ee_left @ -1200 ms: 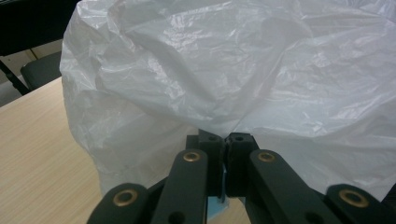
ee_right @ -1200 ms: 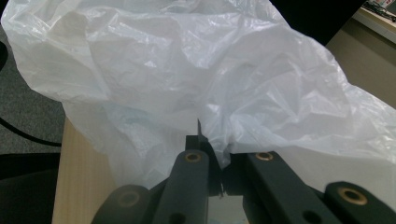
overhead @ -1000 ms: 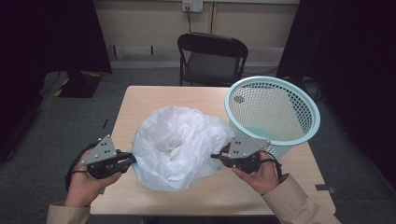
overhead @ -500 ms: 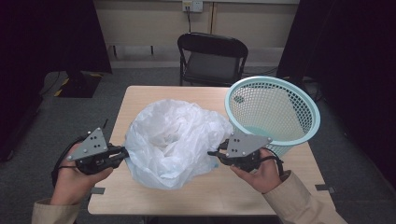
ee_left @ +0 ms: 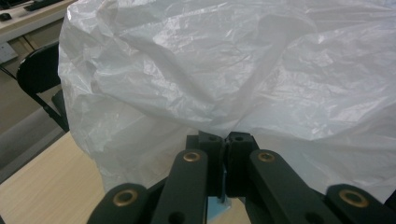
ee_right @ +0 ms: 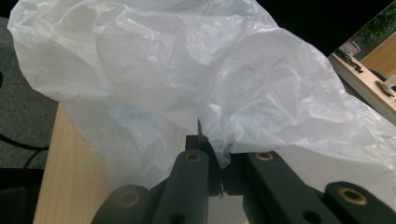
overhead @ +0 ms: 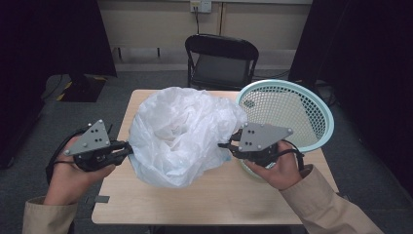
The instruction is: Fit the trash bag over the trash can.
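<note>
Here, at the left of the high view, the left gripper (overhead: 127,146) was held in the person's left hand (overhead: 73,170), with a flat grey three-cornered plate on top of it and a thin black cable looping behind. Its two black jaws were pressed together on a fold of the plastic bag (overhead: 182,134); in the left gripper view the left gripper (ee_left: 226,140) showed its matte, blocky jaw tips meeting on the bunched film, with brass-coloured rivets on the arms below.

The plastic bag was white, thin and half transparent, full of fine wrinkles and soft folds. It stood puffed up like a round cloud between the two grippers, above the middle of the table (overhead: 204,200), whose top was smooth, pale wood with a rectangular shape. From the left gripper view the plastic bag (ee_left: 243,74) looked crumpled and a little shiny.

At the right side of the bag, the right gripper (overhead: 223,145) also had its jaws together, clamped on the bag's edge, and the right hand (overhead: 275,170) in a beige sleeve carried it. In the right gripper view the right gripper (ee_right: 219,154) pinched a gathered fold of the plastic bag (ee_right: 261,88).

Further right stood the basket (overhead: 311,109), round, pale turquoise, made of open plastic mesh with a smooth rim, just beside the right gripper. Behind the table was a black folding chair (overhead: 221,61).
</note>
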